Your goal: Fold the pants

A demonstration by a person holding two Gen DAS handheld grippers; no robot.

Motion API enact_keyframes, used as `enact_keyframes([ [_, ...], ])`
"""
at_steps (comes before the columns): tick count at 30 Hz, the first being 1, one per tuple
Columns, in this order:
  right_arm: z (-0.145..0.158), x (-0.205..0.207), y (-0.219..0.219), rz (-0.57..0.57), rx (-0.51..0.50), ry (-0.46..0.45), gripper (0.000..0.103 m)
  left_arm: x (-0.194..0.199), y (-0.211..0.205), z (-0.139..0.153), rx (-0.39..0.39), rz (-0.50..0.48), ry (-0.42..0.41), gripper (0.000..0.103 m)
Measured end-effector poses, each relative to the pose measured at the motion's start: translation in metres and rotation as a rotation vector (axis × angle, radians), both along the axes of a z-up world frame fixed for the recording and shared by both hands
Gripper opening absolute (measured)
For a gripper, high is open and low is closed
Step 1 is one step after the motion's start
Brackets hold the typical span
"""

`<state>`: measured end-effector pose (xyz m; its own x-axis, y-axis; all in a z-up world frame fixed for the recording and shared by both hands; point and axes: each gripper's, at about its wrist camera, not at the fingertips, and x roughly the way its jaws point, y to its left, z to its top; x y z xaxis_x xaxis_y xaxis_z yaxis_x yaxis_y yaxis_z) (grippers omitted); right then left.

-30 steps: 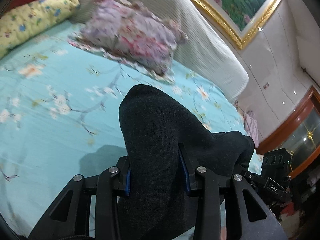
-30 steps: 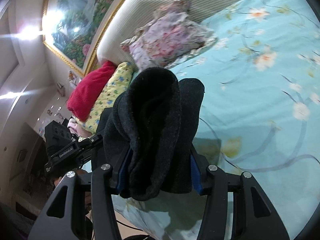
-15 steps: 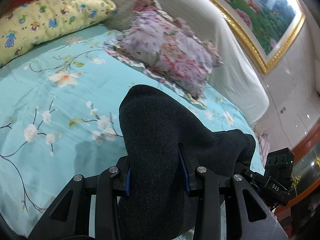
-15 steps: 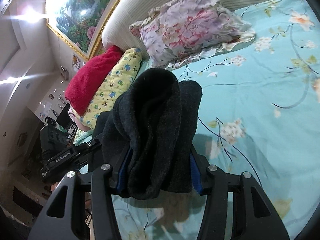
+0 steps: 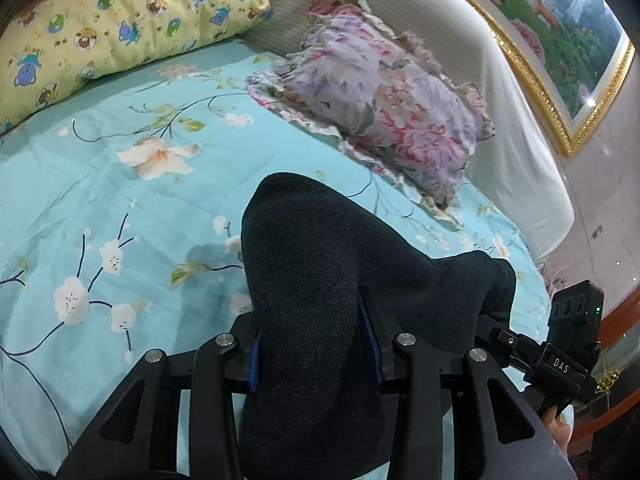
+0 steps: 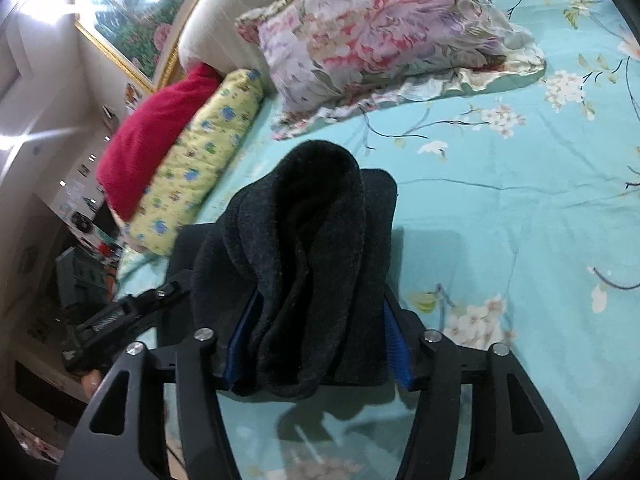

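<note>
A: What surface is seen under the grippers?

B: A bed is seen, covered by a turquoise bedsheet [image 5: 120, 208] printed with white blossoms and thin dark branches. In the left wrist view, a floral ruffled pillow [image 5: 384, 96] is laid at about 1 o'clock, against a pale ribbed headboard [image 5: 516, 104]. A yellow cartoon-print pillow [image 5: 112, 36] is placed at 11 o'clock, with a red cushion [image 6: 156, 132] beside it, better seen in the right wrist view at 9 o'clock.

A: And the room?

B: A gold-framed landscape painting [image 5: 560, 40] is hung on the wall above the headboard. Glossy pale wall panels with bright light reflections are visible at the frame edges.

A: Where are the pants?

B: The dark charcoal pants [image 5: 320, 304] are held up over the sheet, bunched between both grippers. A rounded hump of knit fabric is pushed up between the fingers of the left gripper [image 5: 316, 352], and the cloth is stretched away toward 3 o'clock. In the right wrist view the fabric is seen doubled into thick fuzzy folds.

A: How are the jaws set?

B: On the left gripper the jaws are opening, though the blue pads are still pressed on the cloth. On the right gripper [image 6: 316, 344] the jaws are opening too, with the folded pants still between the pads and touching them.
</note>
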<state>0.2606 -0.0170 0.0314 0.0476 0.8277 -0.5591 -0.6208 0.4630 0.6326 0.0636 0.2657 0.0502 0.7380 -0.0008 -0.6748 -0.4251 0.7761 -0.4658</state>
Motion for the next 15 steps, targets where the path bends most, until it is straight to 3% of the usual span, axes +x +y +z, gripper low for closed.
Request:
enact_keyframes([
  [4,-0.007,0.007,-0.003,-0.033,-0.074,-0.062,0.067,0.000,0.005,-0.012,0.018,0.009,0.018,0.054],
  [6,-0.012,0.014,-0.008,-0.057,-0.091,-0.084,0.080,0.001,0.007,-0.017,0.020,0.009,0.018,0.060],
  [9,-0.022,0.022,-0.011,-0.064,-0.099,-0.073,0.082,0.004,0.008,-0.024,0.024,0.003,0.021,0.063],
  [15,-0.028,0.021,-0.013,-0.086,-0.112,-0.118,0.089,0.004,0.000,-0.020,0.103,0.002,0.030,0.068],
])
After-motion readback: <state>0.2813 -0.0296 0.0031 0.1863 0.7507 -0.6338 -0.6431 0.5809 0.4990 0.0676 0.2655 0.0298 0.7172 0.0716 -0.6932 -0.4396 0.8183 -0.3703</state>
